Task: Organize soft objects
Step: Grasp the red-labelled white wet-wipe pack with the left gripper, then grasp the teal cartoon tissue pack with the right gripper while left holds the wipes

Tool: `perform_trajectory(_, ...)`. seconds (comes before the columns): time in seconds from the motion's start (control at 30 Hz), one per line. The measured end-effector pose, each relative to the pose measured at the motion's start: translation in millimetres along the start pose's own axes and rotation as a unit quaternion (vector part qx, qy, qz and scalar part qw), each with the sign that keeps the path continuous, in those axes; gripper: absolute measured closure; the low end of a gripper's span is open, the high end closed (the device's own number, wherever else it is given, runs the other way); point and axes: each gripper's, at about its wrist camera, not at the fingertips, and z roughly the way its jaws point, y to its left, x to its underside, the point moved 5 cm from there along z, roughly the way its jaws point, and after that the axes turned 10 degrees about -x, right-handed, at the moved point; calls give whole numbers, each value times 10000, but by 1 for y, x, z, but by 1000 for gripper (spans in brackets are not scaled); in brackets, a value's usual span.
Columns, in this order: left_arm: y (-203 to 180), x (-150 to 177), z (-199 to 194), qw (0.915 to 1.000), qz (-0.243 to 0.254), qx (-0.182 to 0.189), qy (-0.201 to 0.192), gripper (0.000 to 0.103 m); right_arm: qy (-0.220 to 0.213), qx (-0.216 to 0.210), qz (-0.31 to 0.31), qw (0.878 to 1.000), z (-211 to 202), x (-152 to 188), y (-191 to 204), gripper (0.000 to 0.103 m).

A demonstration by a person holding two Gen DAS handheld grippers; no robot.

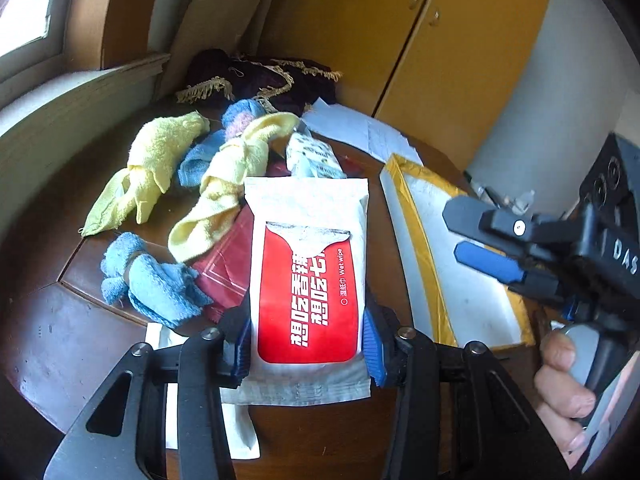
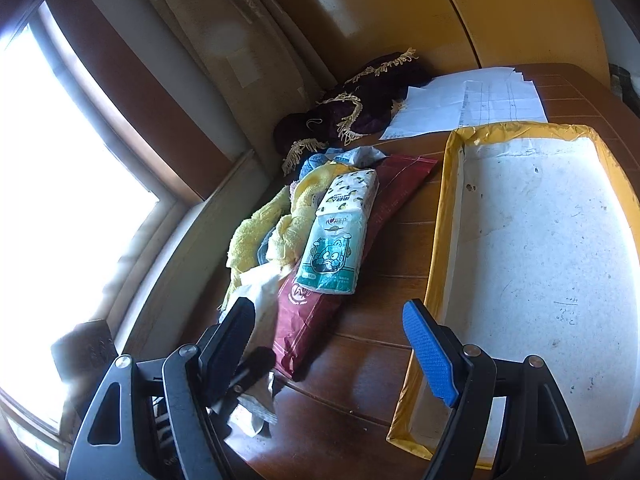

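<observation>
The left gripper was clamped on the lower end of a pack of wet wipes, its blue pads pressed against both long sides, and the pack, white with a red label, was held above the brown wooden table. Behind and beside the pack lay a heap of soft things: two yellow towels, blue cloths, a dark red packet and a tissue pack whose far end showed just past the wipes. In the right wrist view that tissue pack rested on top of the dark red packet, touching the yellow towels at its left. A dark fringed cloth sat at the back by the wall, with sheets of paper next to it. To the right stood a shallow tray with yellow taped rims and a white floor, with nothing in it. The right gripper hung with its jaws spread wide and nothing between them, over the table between the red packet and the tray's near corner. In the left wrist view a hand held the handle of the right gripper.
</observation>
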Motion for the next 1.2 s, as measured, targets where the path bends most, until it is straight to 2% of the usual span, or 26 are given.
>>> perform_trajectory(0.13, 22, -13, 1, 9980, -612, 172, 19, 61, 75, -13, 120, 9999, 11, -7, -4, 26)
perform_trajectory(0.27, 36, -20, 3, 9943, -1017, 324, 17, 61, 188, -16, 201, 9996, 28, -12, -5, 30)
perform_trajectory(0.37, 39, -25, -2, 9939, -1047, 309, -132, 61, 287, -17, 146, 9995, 41, -14, 0, 33)
perform_trajectory(0.6, 54, -30, 0, 9929, -1160, 222, -164, 61, 482, 95, -52, 9988, 70, -24, 13, 33)
perform_trajectory(0.83, 61, -32, -1, 9922, -1217, 197, -210, 61, 663, 685, 167, 9953, 102, -40, -6, 34)
perform_trajectory(0.9, 61, -32, -1, 9921, -1223, 183, -211, 61, 837, 875, 170, 9925, 112, -36, -9, 36)
perform_trajectory(0.93, 61, -32, 0, 9921, -1228, 184, -201, 61, 904, 967, 113, 9911, 117, -34, -9, 40)
perform_trajectory(0.97, 62, -32, 2, 9919, -1242, 199, -177, 61, 946, 1100, 66, 9894, 122, -32, -9, 49)
perform_trajectory(1.03, 61, -32, 5, 9919, -1250, 206, -131, 61, 1016, 1341, -60, 9857, 126, -27, -9, 50)
perform_trajectory(1.2, 57, -33, 5, 9923, -1218, 198, -118, 61, 880, 1320, -151, 9872, 112, -27, -2, 59)
